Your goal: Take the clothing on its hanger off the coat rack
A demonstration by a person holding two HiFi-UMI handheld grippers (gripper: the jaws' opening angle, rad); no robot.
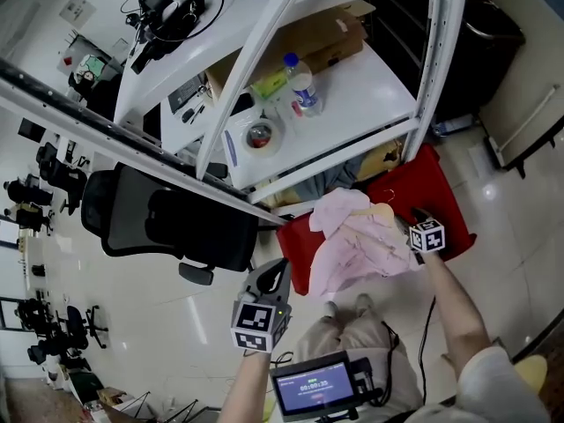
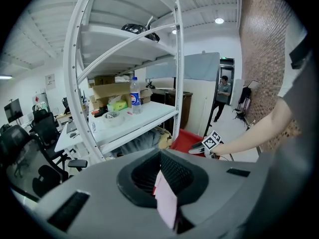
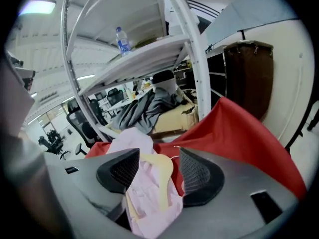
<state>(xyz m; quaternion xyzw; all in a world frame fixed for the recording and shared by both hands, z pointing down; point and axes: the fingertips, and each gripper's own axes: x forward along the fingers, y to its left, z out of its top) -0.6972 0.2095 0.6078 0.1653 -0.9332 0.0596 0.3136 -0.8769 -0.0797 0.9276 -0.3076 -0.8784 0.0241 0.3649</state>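
A pale pink garment (image 1: pixel 357 245) on a cream hanger (image 1: pixel 381 210) lies crumpled on a red cloth (image 1: pixel 432 188) below the white rack (image 1: pixel 352 86). My right gripper (image 1: pixel 414 218) hovers at its right edge. In the right gripper view this gripper (image 3: pixel 159 156) stands open, with the garment (image 3: pixel 149 193) and hanger (image 3: pixel 162 171) lying loose between the spread pads. My left gripper (image 1: pixel 275 270) hangs apart over the floor, left of the cloth. Its jaws (image 2: pixel 162 176) are shut, and a small pale pink slip shows in the seam.
The rack's shelf carries a water bottle (image 1: pixel 302 85), a tape roll (image 1: pixel 260 135) and a cardboard box (image 1: pixel 326 33). Grey clothes (image 3: pixel 144 108) are piled under the shelf. A black office chair (image 1: pixel 167 218) stands to the left. A person (image 2: pixel 223 96) stands far off by a doorway.
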